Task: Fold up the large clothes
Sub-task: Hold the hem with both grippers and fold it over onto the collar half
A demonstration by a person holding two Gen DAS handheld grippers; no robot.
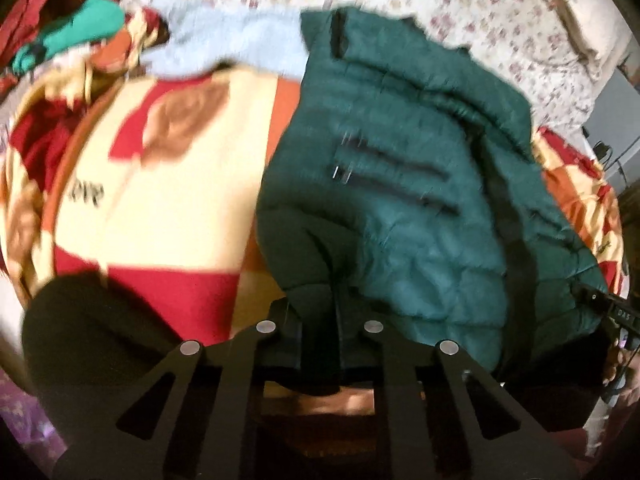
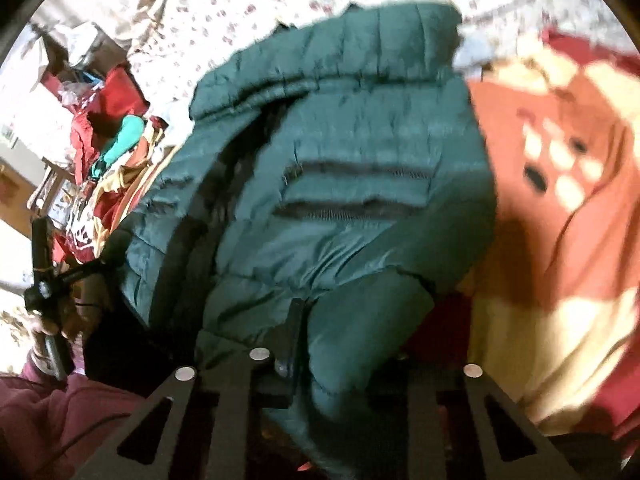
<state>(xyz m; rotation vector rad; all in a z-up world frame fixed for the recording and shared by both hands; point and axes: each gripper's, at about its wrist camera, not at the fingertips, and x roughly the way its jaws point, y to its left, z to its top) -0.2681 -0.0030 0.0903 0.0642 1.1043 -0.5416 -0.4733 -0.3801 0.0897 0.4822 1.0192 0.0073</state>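
Jacket: dark green quilted puffer, horizontally stitched baffles, two dark zip or trim stripes across the chest, a dark vertical strip near its 12 o'clock edge in the left view. Collar or hood roll shows at 12 o'clock in the right view. It lies on a bed, on a red, cream and orange patterned blanket; a floral sheet runs behind at 12 o'clock. A heap of other clothes sits at 10 o'clock, apart from the jacket.

Handling, judged: light for its bulk, soft, springy. The fill will puff back after each fold, so folds need pressing flat. The shell looks smooth and likely slippery; a thin pinch of shell alone may slide out. Best holds are hem corners, cuffs or seams, where the layers are thicker.

Left hand-held gripper: clamped on a dark fold of the jacket's near edge at 6 o'clock, cloth bunched between the fingers.

Right hand-held gripper: clamped on a thick green fold of the near edge, likely the hem or a sleeve end; which, cannot tell. Both frames are blurred.
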